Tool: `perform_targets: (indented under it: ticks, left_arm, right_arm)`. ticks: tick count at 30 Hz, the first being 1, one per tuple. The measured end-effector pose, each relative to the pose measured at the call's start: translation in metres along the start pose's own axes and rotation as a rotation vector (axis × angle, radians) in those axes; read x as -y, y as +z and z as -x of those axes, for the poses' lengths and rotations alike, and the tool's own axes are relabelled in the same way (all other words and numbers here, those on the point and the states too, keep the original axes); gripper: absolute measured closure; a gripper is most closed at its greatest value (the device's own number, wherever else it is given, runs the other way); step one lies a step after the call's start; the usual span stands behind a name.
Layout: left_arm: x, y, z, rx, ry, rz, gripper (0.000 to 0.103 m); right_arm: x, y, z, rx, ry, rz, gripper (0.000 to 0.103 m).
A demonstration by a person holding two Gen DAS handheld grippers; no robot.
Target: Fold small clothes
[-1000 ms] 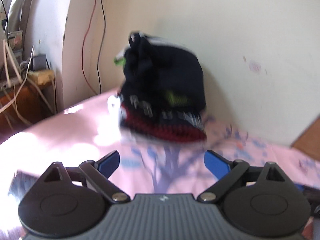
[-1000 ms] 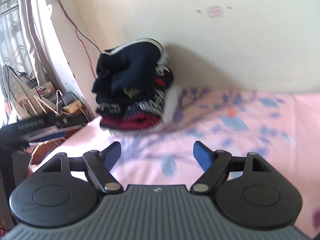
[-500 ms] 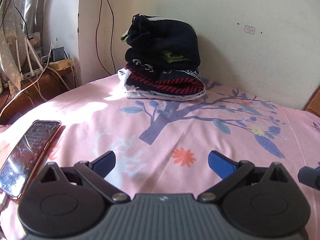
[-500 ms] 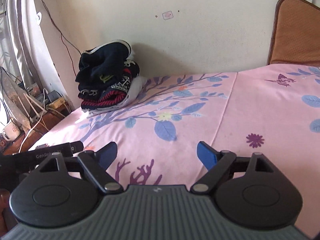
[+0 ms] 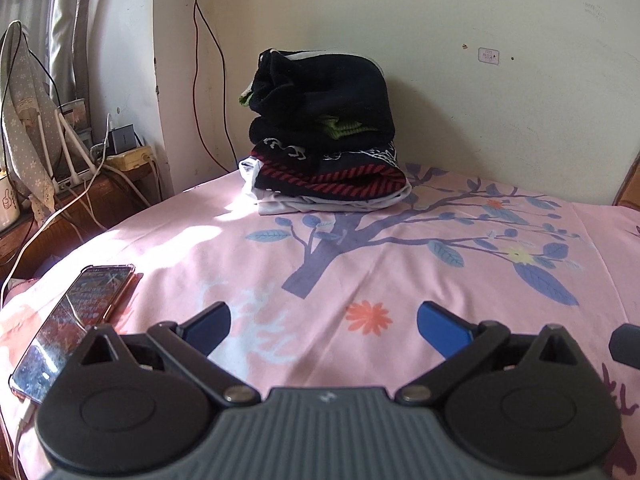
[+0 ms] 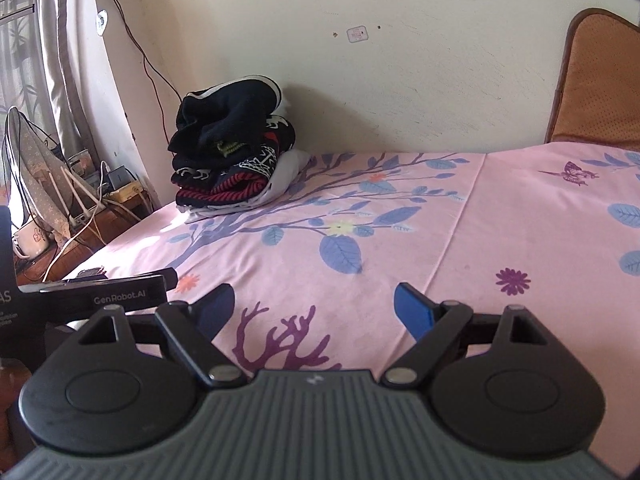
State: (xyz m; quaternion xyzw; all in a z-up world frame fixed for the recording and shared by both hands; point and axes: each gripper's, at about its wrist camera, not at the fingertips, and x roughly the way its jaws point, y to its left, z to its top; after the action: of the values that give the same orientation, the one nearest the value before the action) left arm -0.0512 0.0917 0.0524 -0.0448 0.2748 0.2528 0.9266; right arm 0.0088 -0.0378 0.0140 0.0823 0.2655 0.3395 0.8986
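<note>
A stack of folded small clothes (image 5: 324,140), dark navy on top, red-striped and white below, sits at the far corner of the pink floral bedsheet (image 5: 360,264) against the wall. It also shows in the right wrist view (image 6: 236,160) at the far left. My left gripper (image 5: 324,324) is open and empty, low over the sheet, well short of the stack. My right gripper (image 6: 316,308) is open and empty, further back and to the right. The left gripper's body (image 6: 100,296) shows at the left edge of the right wrist view.
A phone (image 5: 76,320) lies on the sheet's left edge beside my left gripper. A side table with a router, cables and a mug (image 6: 32,240) stands left of the bed. An orange headboard (image 6: 600,80) rises at the right. The wall runs close behind the stack.
Both grippers have drawn back from the stack, which stays on the bed corner and now looks smaller. Both stay open and empty.
</note>
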Motion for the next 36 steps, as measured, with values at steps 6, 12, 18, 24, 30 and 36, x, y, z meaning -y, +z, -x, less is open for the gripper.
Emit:
perform_targets:
  ticks: [6,12,18,24,30,36]
  left_arm:
    - [-0.0021,0.0000,-0.0014,-0.006,-0.023,0.012,0.000]
    - [-0.0012,-0.0006,-0.0013,-0.007,-0.037,0.008,0.000]
    - [-0.0010,-0.0005,-0.0020,-0.012,-0.049,0.008,0.000]
    - [-0.0029,-0.0002,-0.0040,-0.025,-0.057,0.021,0.000]
    - [-0.0024,-0.0005,-0.0046,-0.030,-0.058,0.022,0.000]
    - [-0.0029,-0.0006,-0.0042,-0.026,-0.053,0.026,0.000]
  right_arm:
    - [-0.0008,0.0000,-0.0001,0.000,0.004,0.004,0.014]
    - [-0.0009,0.0004,0.0004,-0.003,0.007,-0.003,0.014]
    - [-0.0008,0.0009,0.0011,-0.006,0.009,-0.011,0.014]
    - [0.0001,0.0011,0.0009,-0.008,0.014,-0.016,0.014]
    - [0.0006,0.0012,0.0002,-0.009,0.016,-0.019,0.014]
    - [0.0008,0.0011,0.0001,-0.009,0.016,-0.018,0.014]
